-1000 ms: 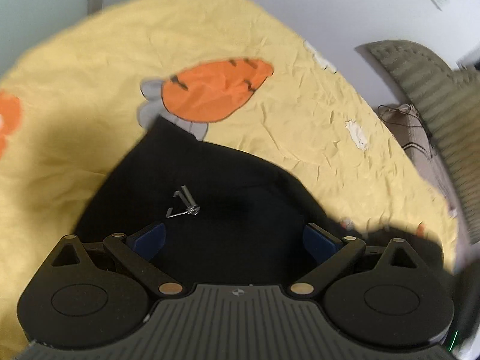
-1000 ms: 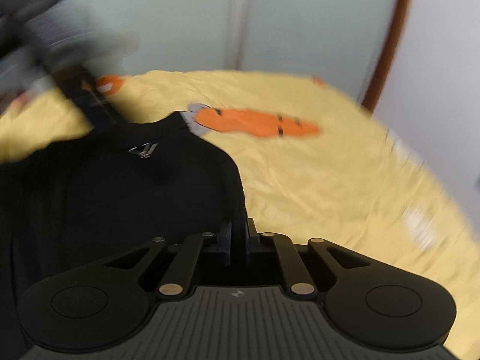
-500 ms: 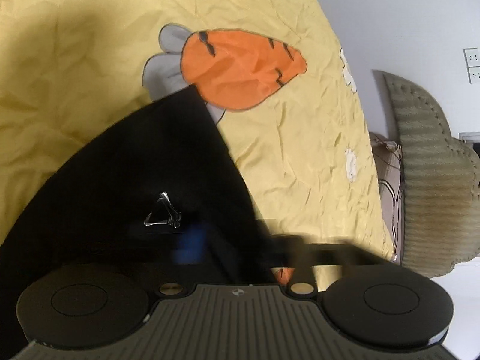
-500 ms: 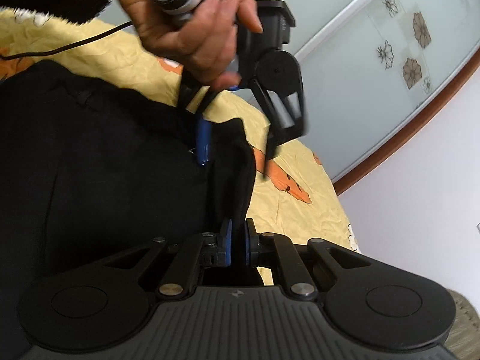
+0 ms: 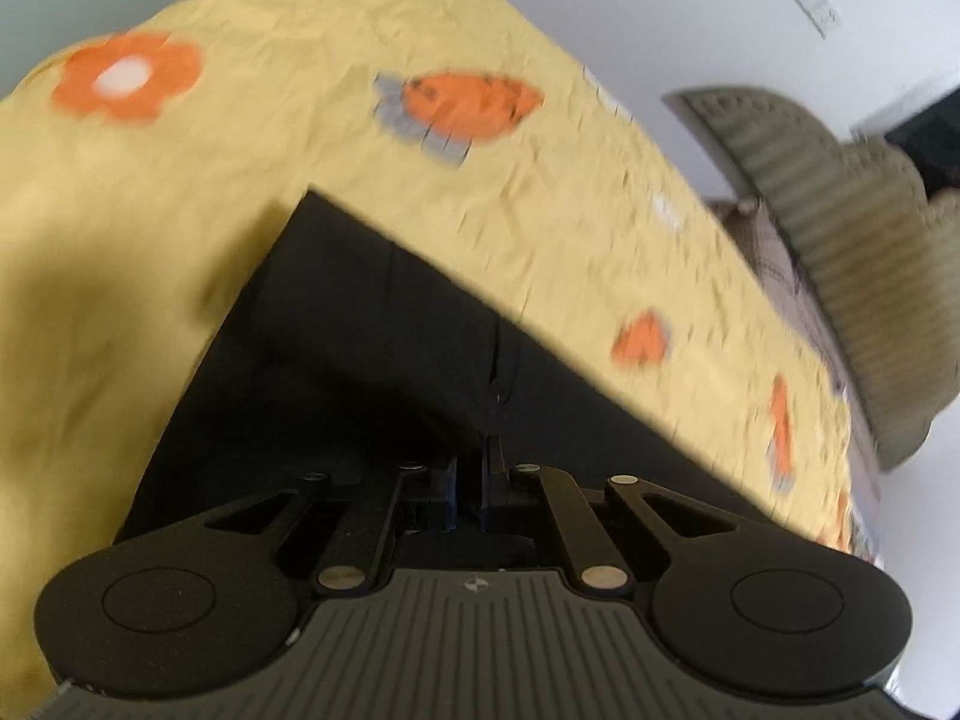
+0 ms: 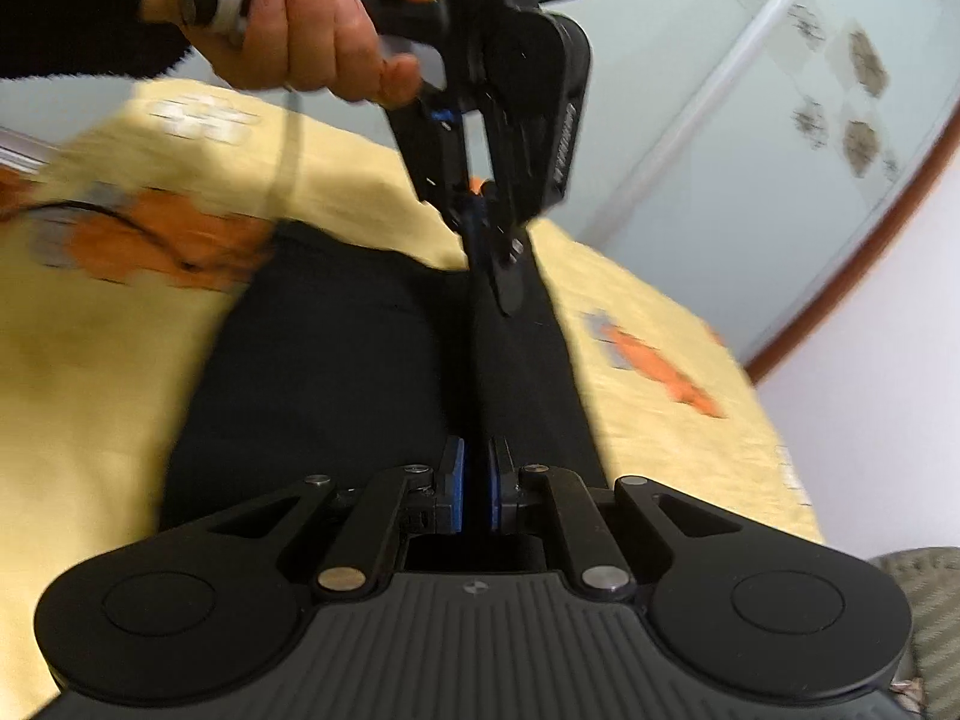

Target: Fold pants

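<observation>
The black pants [image 5: 360, 324] lie on a yellow bedsheet and show in both views. My left gripper [image 5: 474, 468] is shut on a fold of the black cloth. In the right wrist view the pants [image 6: 336, 360] stretch from my right gripper [image 6: 477, 480], which is shut on their near edge, up to the left gripper [image 6: 480, 222], which pinches the far edge and holds it raised. A hand [image 6: 312, 30] in a black sleeve grips the left gripper's handle.
The yellow sheet [image 5: 180, 180] with orange carrot and flower prints covers the bed. A ribbed olive headboard or cushion [image 5: 840, 228] stands at the right. A black cable [image 6: 120, 222] runs over the sheet. A glass sliding door [image 6: 780, 90] stands behind the bed.
My left gripper was open over the pants, then closed on the cloth and lifted it. My right gripper stayed shut on the pants and the cloth between them is pulled taut.
</observation>
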{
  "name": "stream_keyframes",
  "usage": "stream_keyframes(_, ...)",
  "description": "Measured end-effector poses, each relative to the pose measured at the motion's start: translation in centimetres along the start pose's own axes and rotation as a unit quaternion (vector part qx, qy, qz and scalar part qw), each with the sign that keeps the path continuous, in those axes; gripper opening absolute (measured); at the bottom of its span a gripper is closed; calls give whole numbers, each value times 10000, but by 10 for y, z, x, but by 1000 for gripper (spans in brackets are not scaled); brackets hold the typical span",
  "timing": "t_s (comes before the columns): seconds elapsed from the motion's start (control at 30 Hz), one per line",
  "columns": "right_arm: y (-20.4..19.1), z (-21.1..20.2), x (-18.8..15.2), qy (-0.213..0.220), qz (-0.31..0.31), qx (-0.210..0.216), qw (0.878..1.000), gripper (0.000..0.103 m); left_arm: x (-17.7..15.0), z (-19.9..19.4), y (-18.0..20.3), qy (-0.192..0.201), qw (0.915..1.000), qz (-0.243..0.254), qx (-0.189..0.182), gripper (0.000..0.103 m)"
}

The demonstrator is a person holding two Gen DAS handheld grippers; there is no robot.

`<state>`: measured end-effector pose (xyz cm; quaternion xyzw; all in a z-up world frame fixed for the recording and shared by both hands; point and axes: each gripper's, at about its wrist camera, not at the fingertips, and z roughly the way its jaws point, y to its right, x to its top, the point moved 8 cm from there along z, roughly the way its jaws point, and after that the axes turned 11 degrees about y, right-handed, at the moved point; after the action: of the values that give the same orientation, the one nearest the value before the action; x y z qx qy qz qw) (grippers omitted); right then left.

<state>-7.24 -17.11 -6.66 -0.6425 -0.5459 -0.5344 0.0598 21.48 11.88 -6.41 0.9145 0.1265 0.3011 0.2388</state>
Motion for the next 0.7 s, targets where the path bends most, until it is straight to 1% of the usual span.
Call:
stream_keyframes(0.13,-48,-7,15,48,-49,386,9992,8,-35,-11,-14,-51,9999,119,80,7)
stream_keyframes(0.2,-62,-7,17,41,3,450,9990,8,-46,-17,-20,-14,10000,49,84,7)
stream_keyframes(0.27,-70,-7,15,7,86,410,9991,8,-51,-23,-27,66,9999,36,95,8)
stream_keyframes(0.3,-67,-7,13,3,114,314,9994,8,-53,-25,-30,111,9999,-2,130,8)
stream_keyframes(0.33,-64,-10,12,14,110,110,9999,8,-54,-29,-32,153,9998,-26,129,8)
stream_keyframes(0.43,-51,-26,3,-78,-241,-732,9970,9,-55,-35,-35,253,9996,-12,126,8)
stream_keyframes(0.5,-39,-32,-3,-194,-442,-1011,9937,17,-56,-37,-34,295,9993,112,175,8)
stream_keyframes(0.53,-32,-33,-7,-306,-493,-1002,9933,30,-57,-38,-32,322,9990,220,211,8)
stream_keyframes(0.57,-24,-32,-11,-446,-456,-881,9941,52,-59,-38,-30,346,9985,328,257,8)
stream_keyframes(0.6,-15,-30,-14,-519,-326,-745,9953,65,-60,-38,-29,365,9980,416,303,8)
stream_keyframes(0.63,-9,-27,-15,-530,-145,-550,9970,72,-62,-37,-29,369,9977,460,345,9)
stream_keyframes(0.7,2,-20,-17,-581,244,-109,9980,72,-66,-38,-33,350,9980,382,359,9)
